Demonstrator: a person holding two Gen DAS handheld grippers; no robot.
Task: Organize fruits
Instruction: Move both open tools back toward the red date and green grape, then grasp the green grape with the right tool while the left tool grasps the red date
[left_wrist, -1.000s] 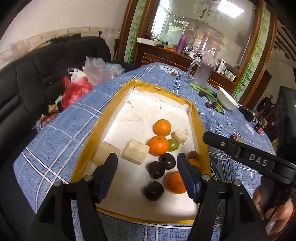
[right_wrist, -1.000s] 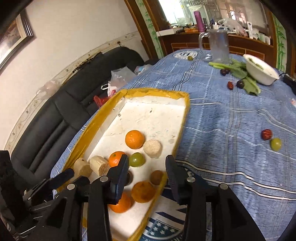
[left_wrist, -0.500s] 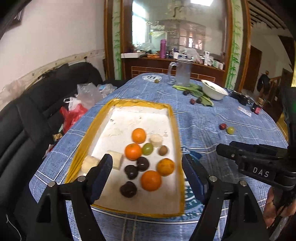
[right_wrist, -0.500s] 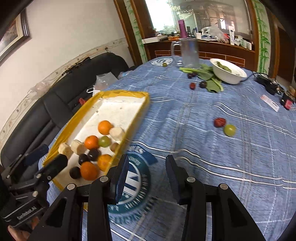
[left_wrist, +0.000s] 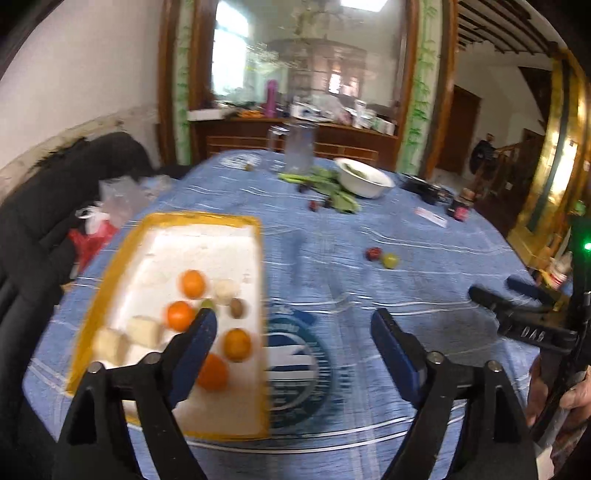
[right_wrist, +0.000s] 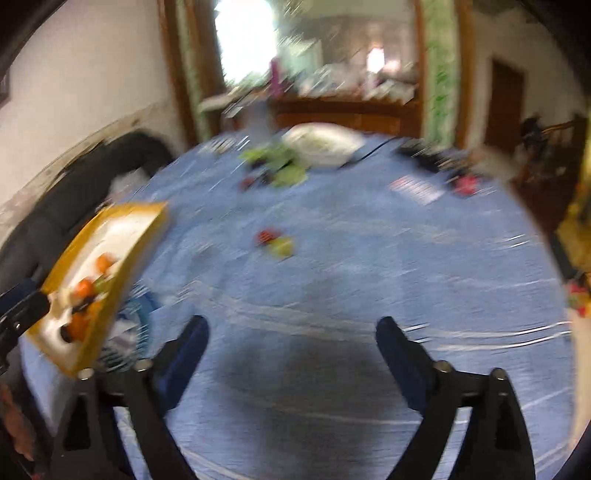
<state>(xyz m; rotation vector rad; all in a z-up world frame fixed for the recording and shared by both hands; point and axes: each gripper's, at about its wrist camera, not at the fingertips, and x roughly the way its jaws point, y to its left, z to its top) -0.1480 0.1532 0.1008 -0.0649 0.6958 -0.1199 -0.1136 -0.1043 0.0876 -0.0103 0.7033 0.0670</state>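
Jaws of the right gripper (right_wrist: 291, 343) are opening over bare bench (right_wrist: 388, 258), nothing between them; the left gripper (left_wrist: 293, 332) likewise. Aim for the red fruit (right_wrist: 266, 236) touching the green fruit (right_wrist: 281, 246), well apart from the tray (right_wrist: 146, 218); straddle one only.

Left gripper (left_wrist: 291, 328) over blue tablecloth (left_wrist: 332, 266), jaws opening, nothing between. Yellow-rimmed tray (left_wrist: 260, 258) of oranges (left_wrist: 192, 283) at nine o'clock. Red fruit (left_wrist: 373, 254) touching green fruit (left_wrist: 390, 261) at one o'clock. Right gripper (left_wrist: 517, 291) at three o'clock.
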